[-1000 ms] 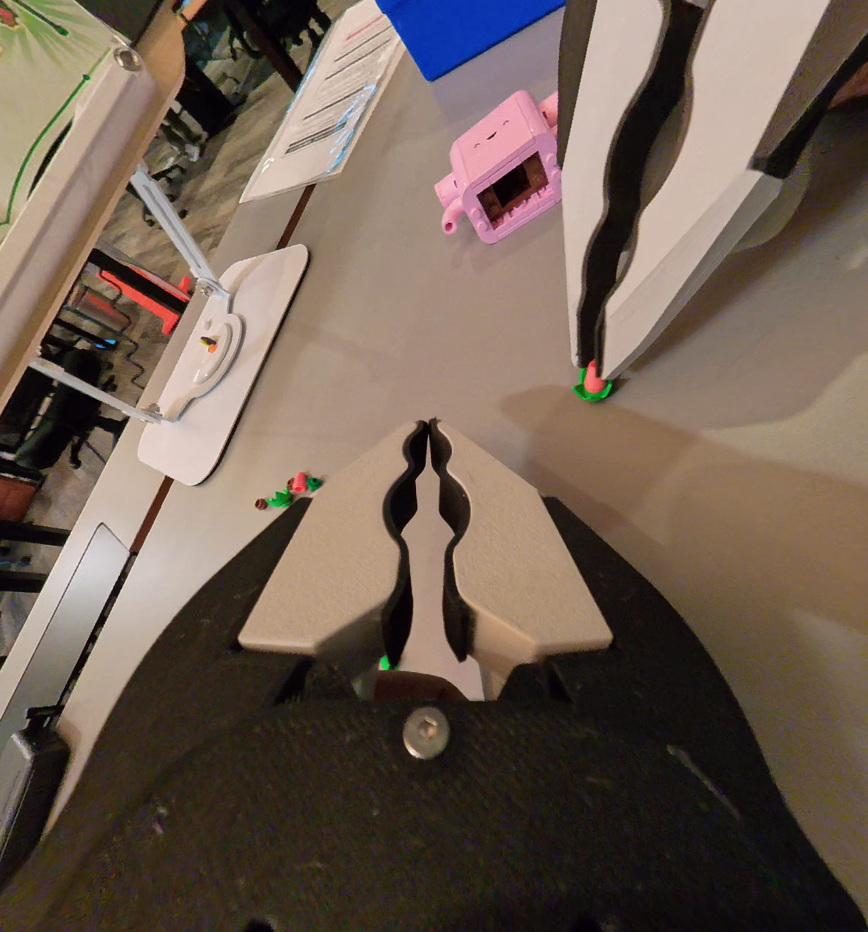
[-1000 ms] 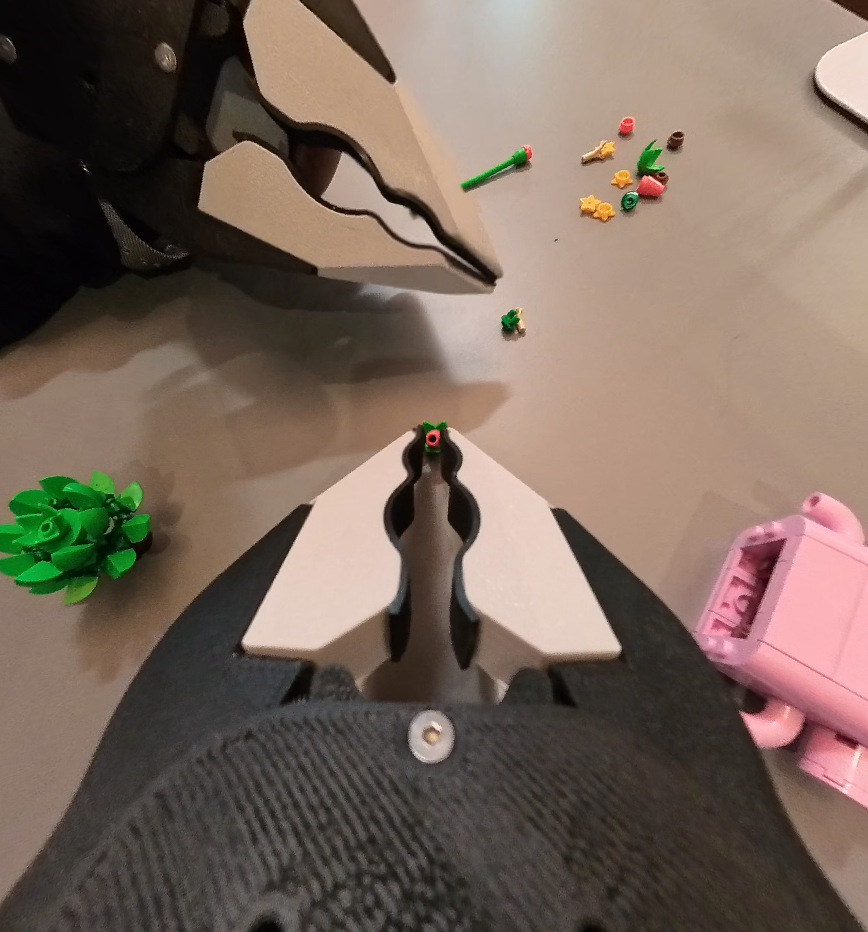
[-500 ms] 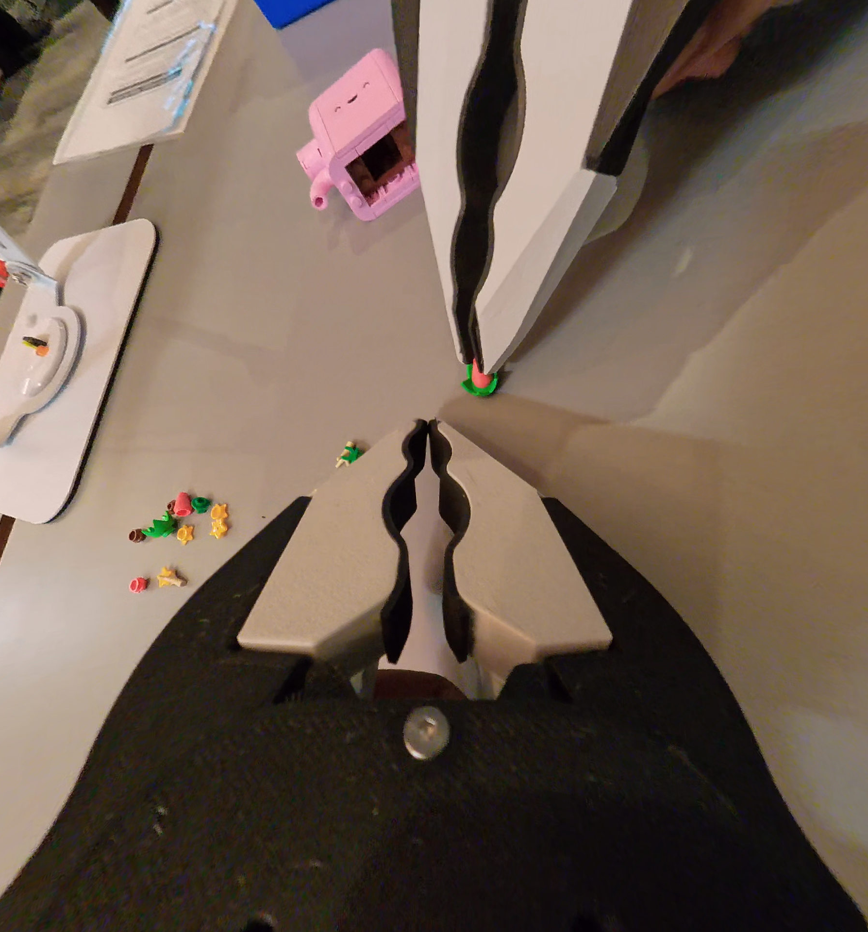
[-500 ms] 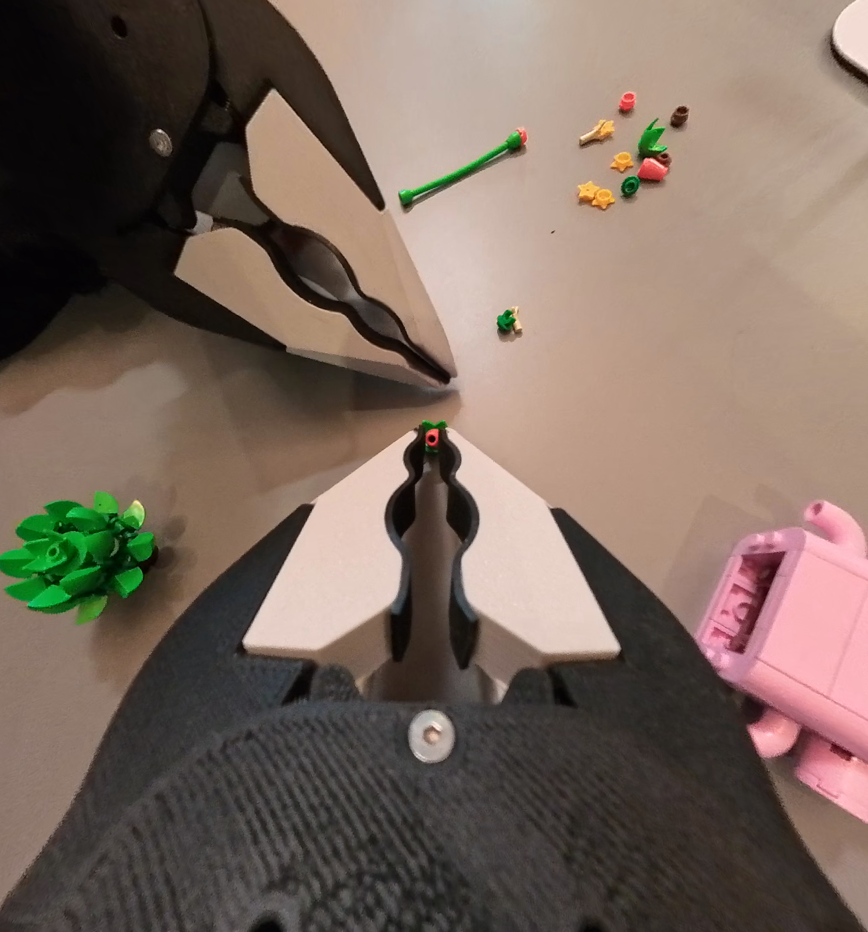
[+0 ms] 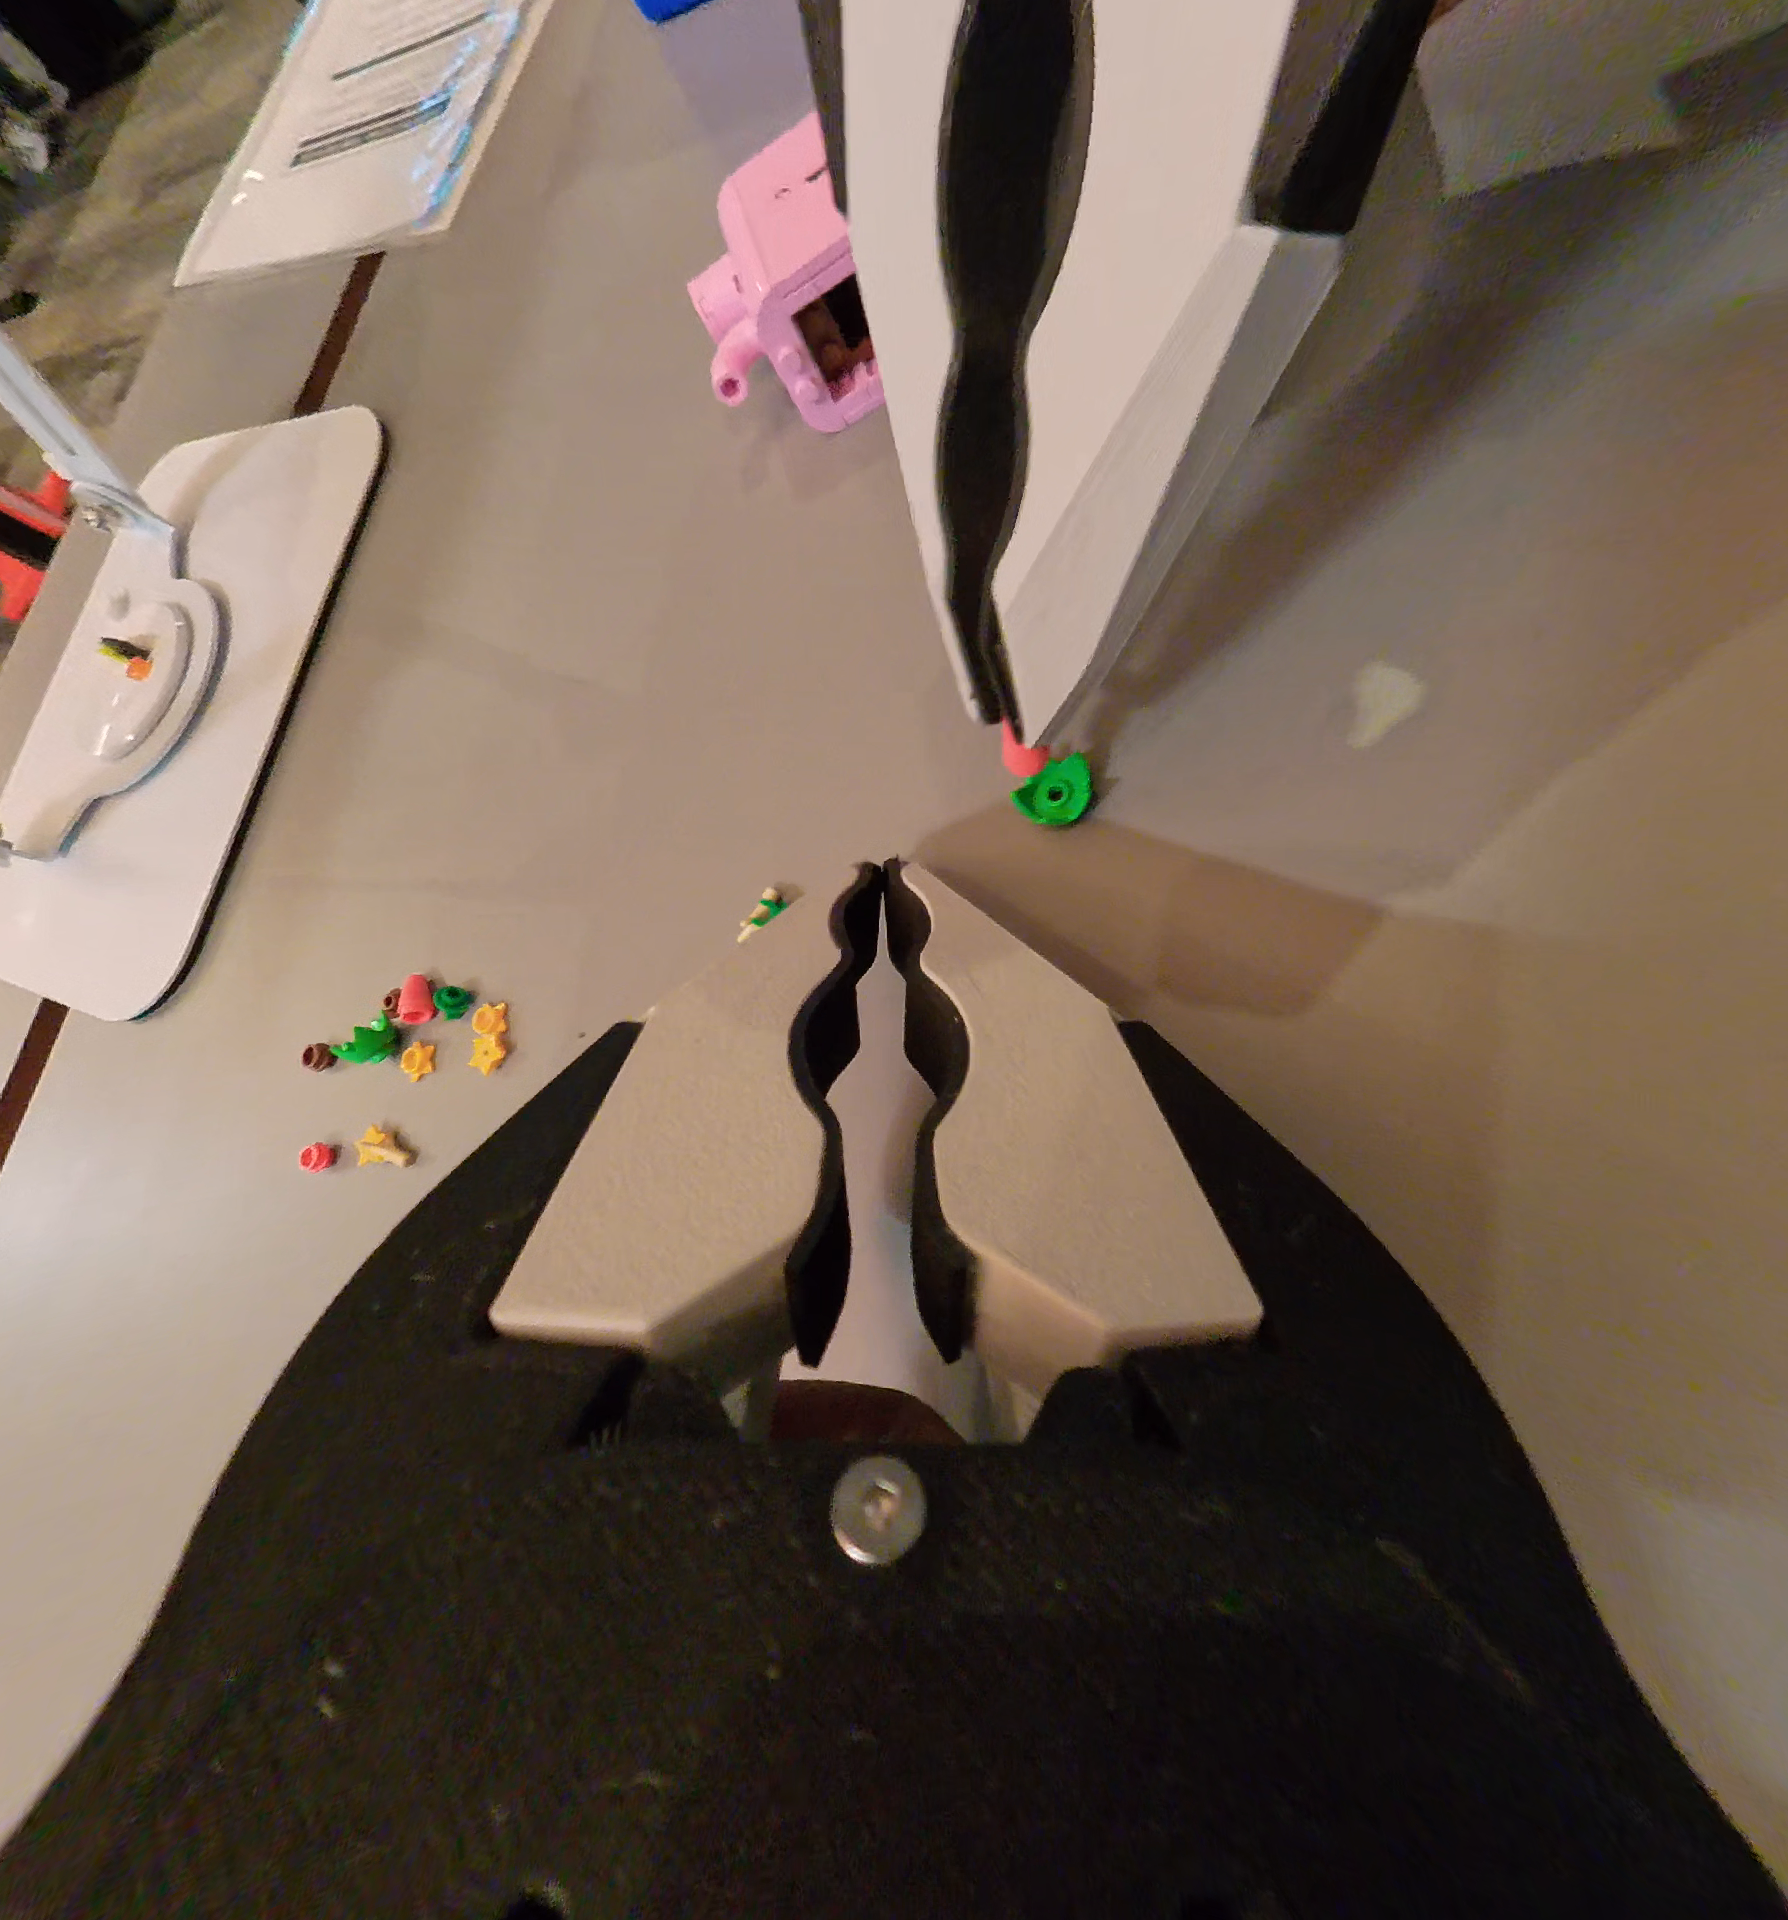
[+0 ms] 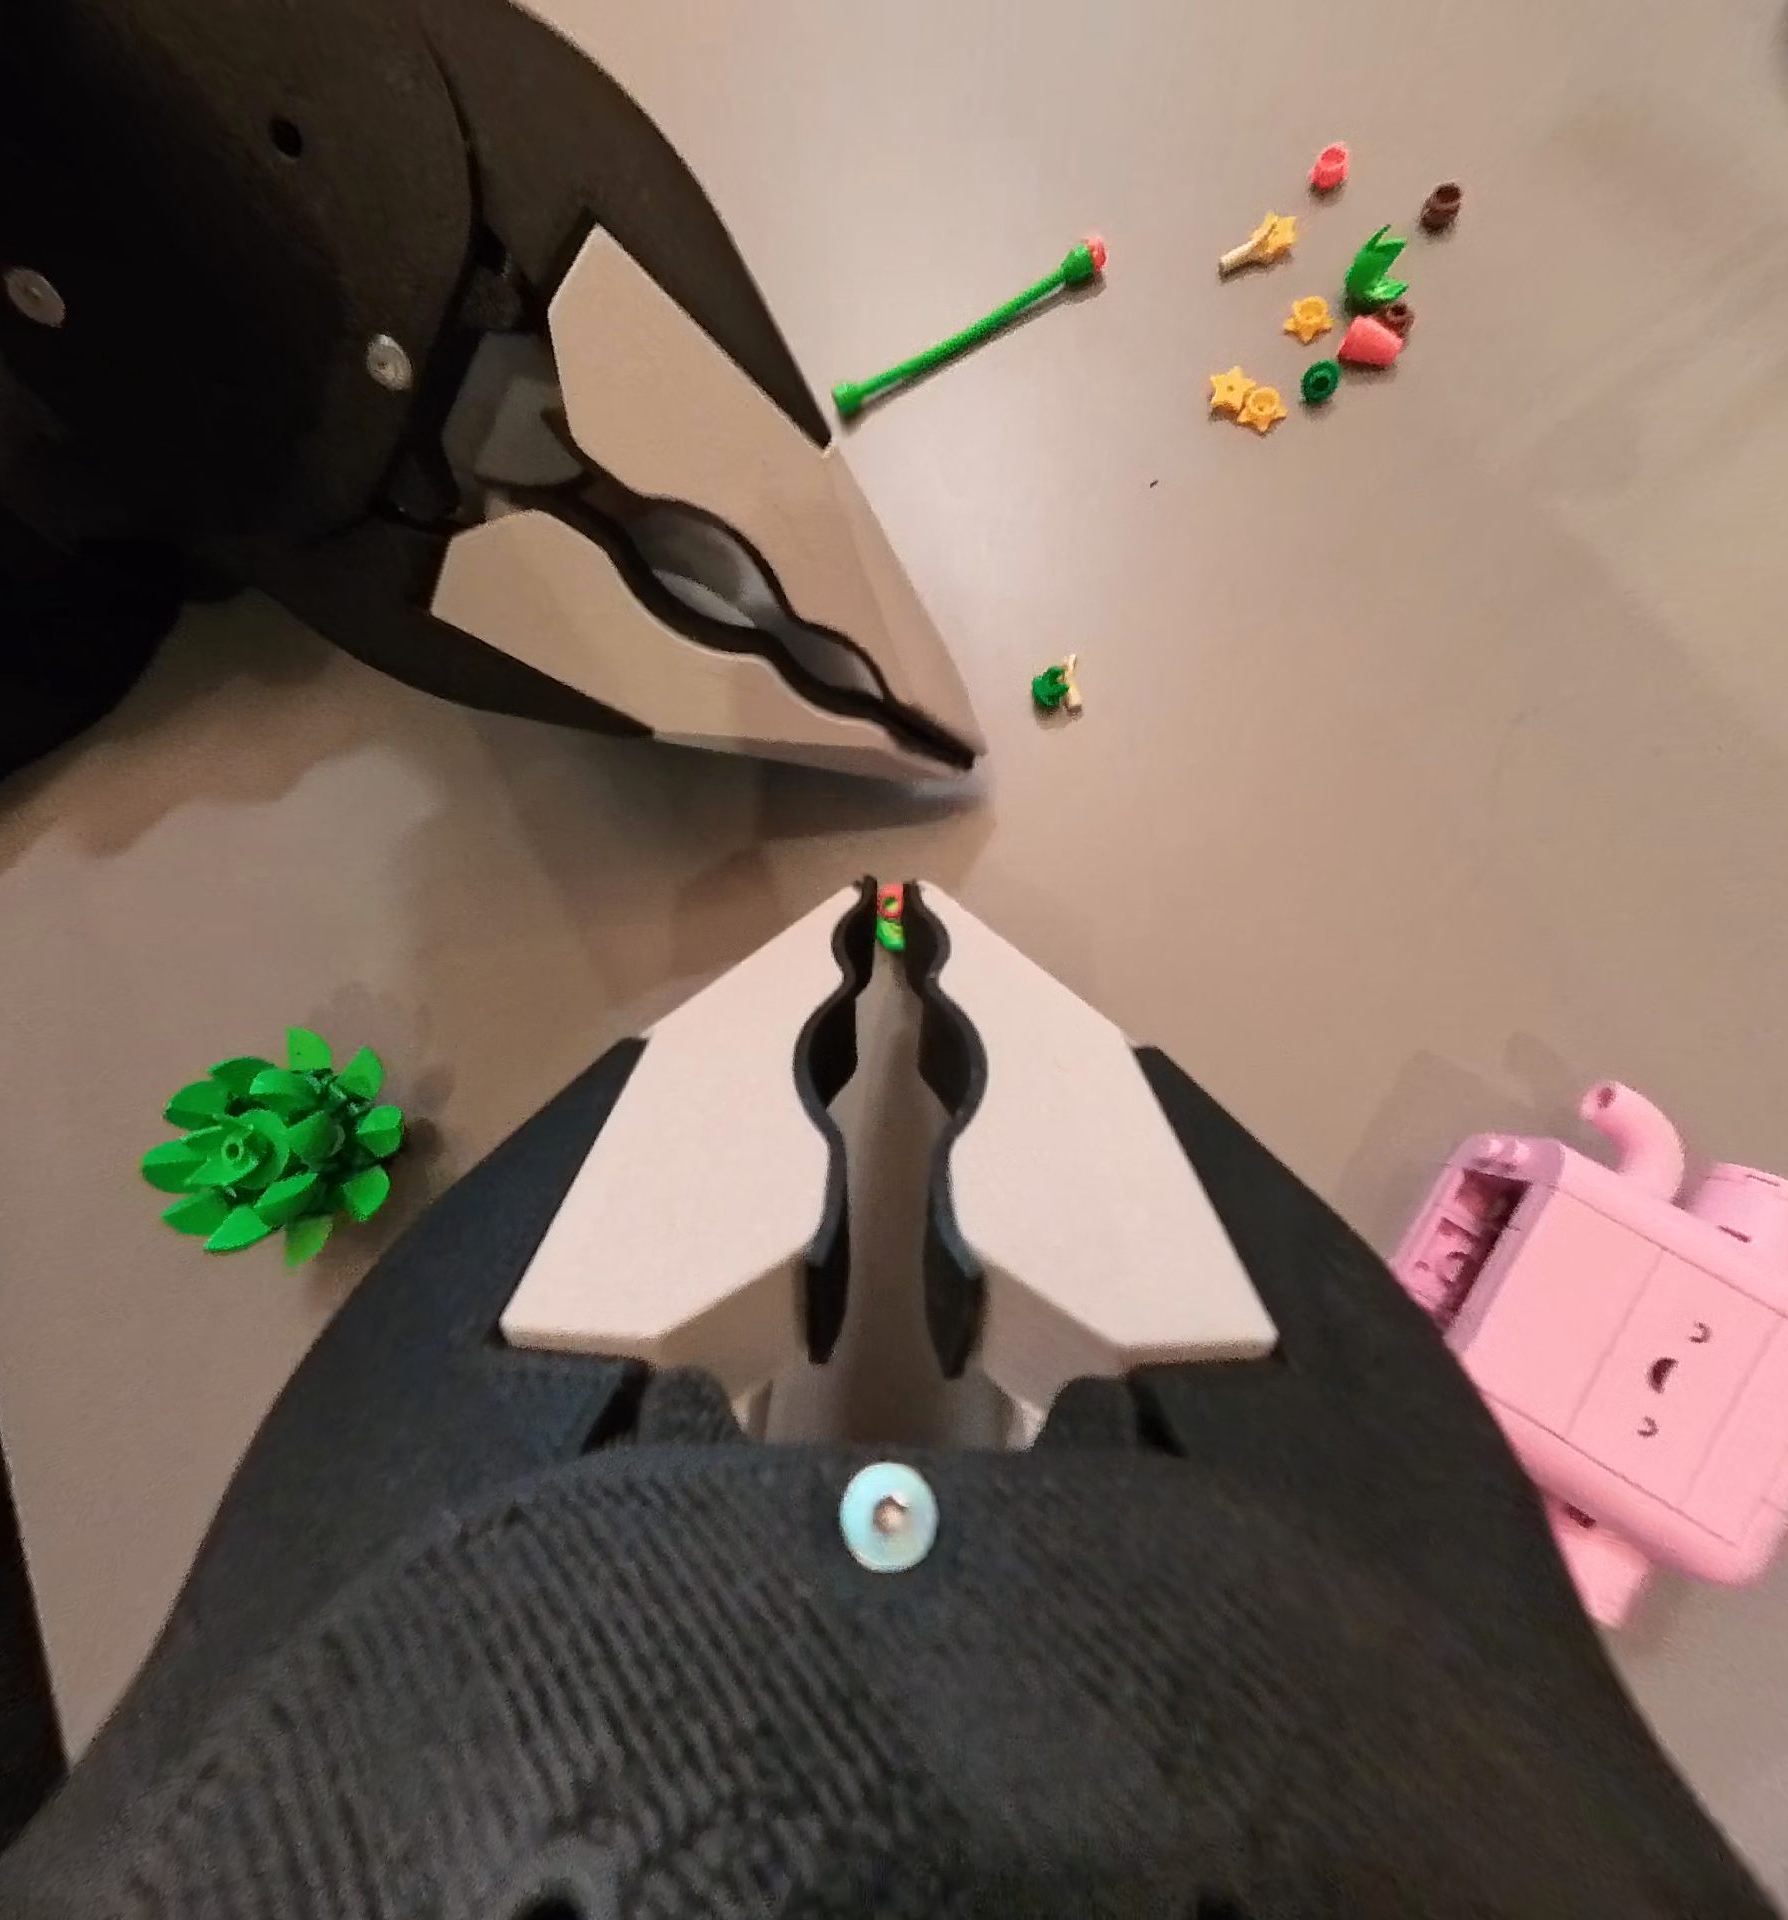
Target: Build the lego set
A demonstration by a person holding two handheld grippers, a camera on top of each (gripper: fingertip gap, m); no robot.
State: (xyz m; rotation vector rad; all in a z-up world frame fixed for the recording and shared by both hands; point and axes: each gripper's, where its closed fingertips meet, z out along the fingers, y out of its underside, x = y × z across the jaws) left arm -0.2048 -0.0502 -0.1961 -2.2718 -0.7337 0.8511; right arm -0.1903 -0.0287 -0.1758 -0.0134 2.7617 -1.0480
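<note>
- The desk (image 6: 1389, 727) carries all parts, spread apart so each stays reachable.
- The pink pot (image 6: 1638, 1351) lies on its side near the right tongs, its opening exposed.
- The green foliage cluster (image 6: 272, 1143) rests apart, likely awaiting insertion.
- The left tongs (image 5: 885, 868) are closed and empty, their tips close by, probably ready to assist.
- The right tongs (image 6: 890, 894) are clamped on the small bud.
- The green stem (image 6: 973, 327) lies beyond the loose pieces' near edge.
- The bud (image 5: 1020, 758), pink with a green base, is pinched at its tip, keeping the base free for mounting.
</note>
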